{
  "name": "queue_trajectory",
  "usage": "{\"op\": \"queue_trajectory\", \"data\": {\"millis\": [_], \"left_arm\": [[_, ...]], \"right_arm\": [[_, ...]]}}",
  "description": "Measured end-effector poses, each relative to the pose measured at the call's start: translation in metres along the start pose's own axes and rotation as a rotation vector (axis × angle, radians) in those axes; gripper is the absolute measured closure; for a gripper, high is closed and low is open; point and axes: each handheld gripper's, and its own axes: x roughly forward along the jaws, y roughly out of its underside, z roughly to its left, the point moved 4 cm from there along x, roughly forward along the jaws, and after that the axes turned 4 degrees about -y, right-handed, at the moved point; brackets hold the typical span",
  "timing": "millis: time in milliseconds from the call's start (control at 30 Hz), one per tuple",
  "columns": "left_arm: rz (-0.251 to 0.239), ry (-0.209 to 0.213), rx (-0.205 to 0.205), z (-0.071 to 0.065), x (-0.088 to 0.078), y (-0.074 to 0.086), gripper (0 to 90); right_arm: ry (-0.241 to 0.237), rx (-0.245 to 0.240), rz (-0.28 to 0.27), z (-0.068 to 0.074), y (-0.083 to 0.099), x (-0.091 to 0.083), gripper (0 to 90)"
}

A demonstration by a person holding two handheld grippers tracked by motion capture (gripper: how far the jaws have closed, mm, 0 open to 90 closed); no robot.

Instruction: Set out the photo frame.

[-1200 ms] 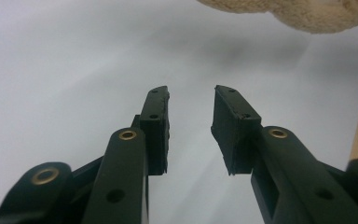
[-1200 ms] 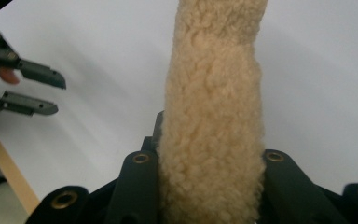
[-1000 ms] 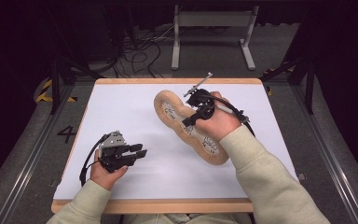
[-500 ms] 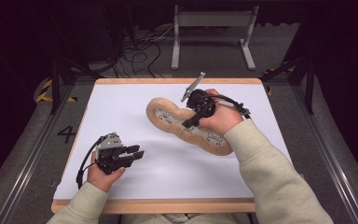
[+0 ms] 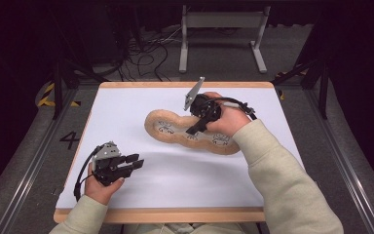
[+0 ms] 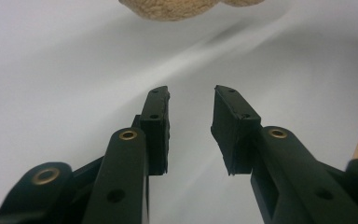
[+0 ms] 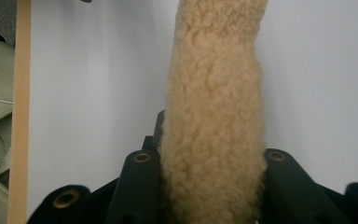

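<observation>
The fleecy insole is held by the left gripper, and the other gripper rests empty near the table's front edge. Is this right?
Not quite. The right gripper holds the fleecy insole; the right gripper view shows its jaws closed on the fleece. The left gripper is the empty one near the table's front edge.

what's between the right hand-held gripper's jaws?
The fluffy tan insole, clamped by the right hand-held gripper. Its pile covers the pads. It lies on the white table.

The fleecy tan cushion (image 5: 190, 132) and the right gripper (image 5: 194, 128) on it block the frame's middle; the white desk (image 5: 121, 107) lies bare at upper left and along the bottom.
</observation>
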Motion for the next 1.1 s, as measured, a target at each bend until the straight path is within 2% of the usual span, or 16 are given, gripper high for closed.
{"op": "queue_trajectory", "data": {"millis": [167,333,433,467,533,767,800,1100], "left_arm": [[0.004,-0.008,-0.009,0.001,-0.004,0.003,66.5],[0.000,-0.018,-0.006,0.003,-0.007,0.006,66.5],[-0.003,-0.028,-0.019,0.003,-0.009,0.008,66.4],[-0.004,-0.029,-0.009,0.004,-0.010,0.008,66.5],[-0.001,-0.032,-0.018,0.003,-0.011,0.009,66.5],[-0.003,-0.039,-0.022,0.004,-0.013,0.011,66.4],[-0.002,-0.040,-0.022,0.004,-0.013,0.011,66.4],[0.003,-0.029,-0.015,0.004,-0.011,0.010,66.4]], "right_arm": [[-0.043,-0.052,0.012,-0.003,0.000,0.007,70.5],[-0.056,-0.069,0.015,-0.006,0.001,0.013,70.5],[-0.074,-0.095,0.015,-0.008,0.001,0.018,70.5],[-0.081,-0.116,0.013,-0.009,0.001,0.020,70.5],[-0.093,-0.139,0.012,-0.010,0.001,0.024,70.5],[-0.117,-0.151,0.017,-0.012,0.003,0.032,70.4],[-0.132,-0.171,0.019,-0.013,0.004,0.035,70.4],[-0.152,-0.173,0.039,-0.014,0.009,0.043,70.4]]}}
